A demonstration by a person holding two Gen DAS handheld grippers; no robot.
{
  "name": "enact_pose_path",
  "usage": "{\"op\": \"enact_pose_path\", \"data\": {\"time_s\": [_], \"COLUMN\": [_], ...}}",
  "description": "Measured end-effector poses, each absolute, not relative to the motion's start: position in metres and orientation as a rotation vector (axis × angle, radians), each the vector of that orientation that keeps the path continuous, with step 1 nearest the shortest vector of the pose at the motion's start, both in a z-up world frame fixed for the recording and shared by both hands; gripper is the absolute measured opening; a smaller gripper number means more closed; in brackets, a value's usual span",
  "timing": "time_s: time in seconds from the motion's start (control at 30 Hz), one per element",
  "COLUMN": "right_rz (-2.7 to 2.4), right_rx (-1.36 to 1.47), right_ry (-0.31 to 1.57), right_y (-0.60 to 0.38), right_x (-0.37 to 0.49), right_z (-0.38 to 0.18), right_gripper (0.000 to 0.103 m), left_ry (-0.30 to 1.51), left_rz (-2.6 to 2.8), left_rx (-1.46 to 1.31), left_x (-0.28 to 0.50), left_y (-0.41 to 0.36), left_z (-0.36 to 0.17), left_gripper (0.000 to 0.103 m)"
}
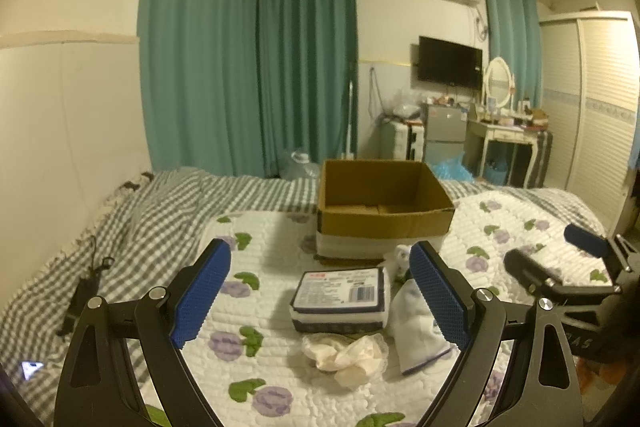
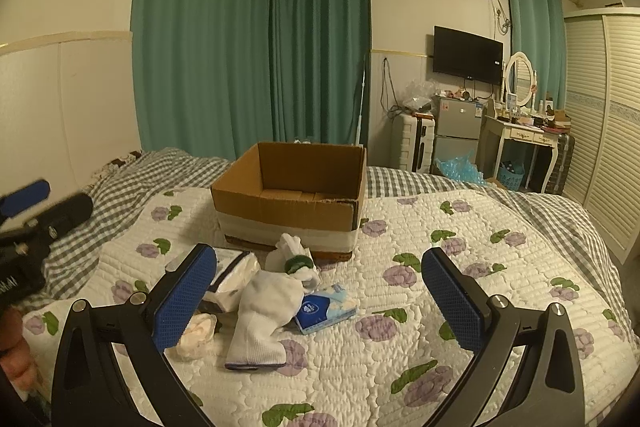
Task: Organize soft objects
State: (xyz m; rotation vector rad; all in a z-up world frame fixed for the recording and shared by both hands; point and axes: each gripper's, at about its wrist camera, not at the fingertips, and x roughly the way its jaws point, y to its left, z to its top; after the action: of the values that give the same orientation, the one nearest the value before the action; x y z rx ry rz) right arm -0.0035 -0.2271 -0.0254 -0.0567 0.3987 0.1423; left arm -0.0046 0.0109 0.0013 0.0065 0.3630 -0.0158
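An open, empty cardboard box (image 1: 384, 203) (image 2: 292, 195) stands on the floral quilt. In front of it lie a wrapped tissue pack (image 1: 340, 297) (image 2: 232, 277), a white sock (image 1: 416, 331) (image 2: 264, 319), a crumpled cream cloth (image 1: 346, 357) (image 2: 196, 335), a small blue tissue packet (image 2: 326, 313) and a white soft item with a green ring (image 2: 294, 257). My left gripper (image 1: 320, 301) is open above the tissue pack and cloth. My right gripper (image 2: 320, 301) is open above the sock and blue packet. Both are empty.
The bed has a floral quilt (image 2: 460, 307) over a grey checked sheet (image 1: 132, 223), with a wall on the left. A black cable (image 1: 86, 291) lies on the sheet. Beyond the bed are teal curtains, a fridge, a dressing table and a wardrobe.
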Motion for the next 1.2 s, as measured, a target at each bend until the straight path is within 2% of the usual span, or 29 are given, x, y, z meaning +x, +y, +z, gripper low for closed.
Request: {"op": "enact_pose_path", "data": {"time_s": [0.17, 0.5, 0.83, 0.9, 0.97, 1.03, 1.1, 1.2], "right_rz": [0.152, 0.156, 0.184, 0.209, 0.222, 0.229, 0.251, 0.284], "right_rx": [-0.072, -0.088, -0.135, -0.131, -0.157, -0.171, -0.166, -0.160], "right_ry": [0.464, 0.632, 0.736, 0.773, 0.806, 0.827, 0.853, 0.867], "right_y": [-0.222, -0.211, -0.190, -0.183, -0.174, -0.169, -0.166, -0.164], "right_x": [0.002, 0.035, 0.095, 0.104, 0.112, 0.117, 0.122, 0.122], "right_z": [-0.035, -0.078, -0.104, -0.113, -0.124, -0.131, -0.136, -0.140], "right_gripper": [0.103, 0.103, 0.103, 0.100, 0.098, 0.090, 0.073, 0.059], "left_ry": [0.436, 0.749, 0.891, 0.909, 0.905, 0.900, 0.899, 0.898], "left_rz": [-0.014, -0.109, -0.178, -0.193, -0.205, -0.228, -0.253, -0.286], "left_rx": [0.019, -0.011, -0.113, -0.120, -0.109, -0.107, -0.118, -0.130], "left_x": [0.008, 0.050, 0.087, 0.092, 0.094, 0.093, 0.091, 0.093], "left_y": [0.014, 0.002, 0.004, 0.002, 0.000, -0.001, 0.000, 0.003], "left_z": [-0.017, -0.123, -0.155, -0.161, -0.162, -0.162, -0.161, -0.159], "left_gripper": [0.092, 0.091, 0.090, 0.088, 0.082, 0.067, 0.049, 0.036]}}
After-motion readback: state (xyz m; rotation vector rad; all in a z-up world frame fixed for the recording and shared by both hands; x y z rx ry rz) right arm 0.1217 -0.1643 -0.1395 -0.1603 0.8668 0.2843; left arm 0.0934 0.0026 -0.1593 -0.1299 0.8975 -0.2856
